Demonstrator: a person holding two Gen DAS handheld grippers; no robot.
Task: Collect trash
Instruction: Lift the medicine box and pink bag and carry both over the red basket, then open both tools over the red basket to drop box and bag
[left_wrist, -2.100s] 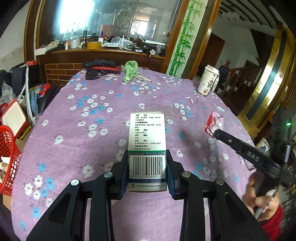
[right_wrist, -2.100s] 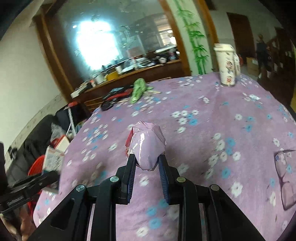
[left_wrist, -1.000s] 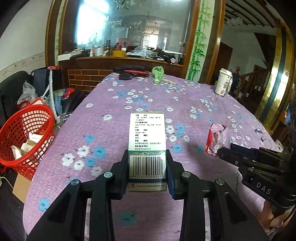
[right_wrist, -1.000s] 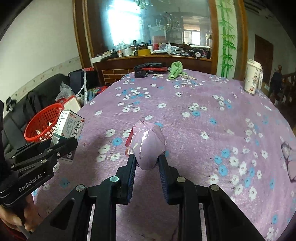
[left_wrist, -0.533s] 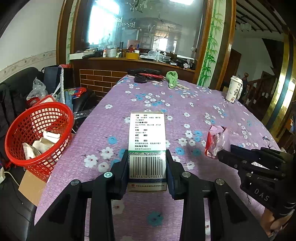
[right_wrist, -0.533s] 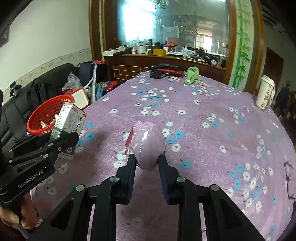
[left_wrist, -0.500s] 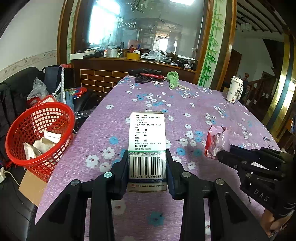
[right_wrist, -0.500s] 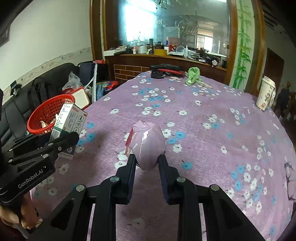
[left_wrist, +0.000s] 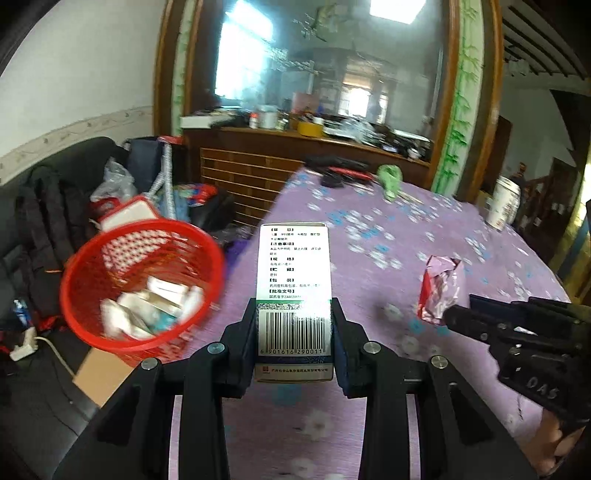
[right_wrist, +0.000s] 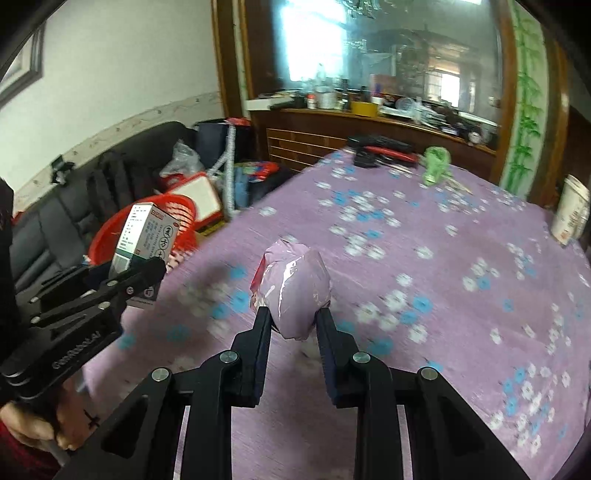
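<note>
My left gripper is shut on a white medicine box with a barcode, held upright above the left edge of the purple flowered table. From the right wrist view the same box shows at the left, over the red basket. My right gripper is shut on a crumpled shiny pink wrapper; the left wrist view catches that wrapper at the right. The red mesh basket stands on the floor left of the table, with several white packets inside.
A paper cup stands at the table's far right edge. A green cloth and dark tools lie at the far end. A black sofa, bags and a cardboard piece crowd the floor around the basket.
Both grippers have swung left toward the table's edge with their loads. The red basket now sits larger and closer to the middle of the left wrist view.
</note>
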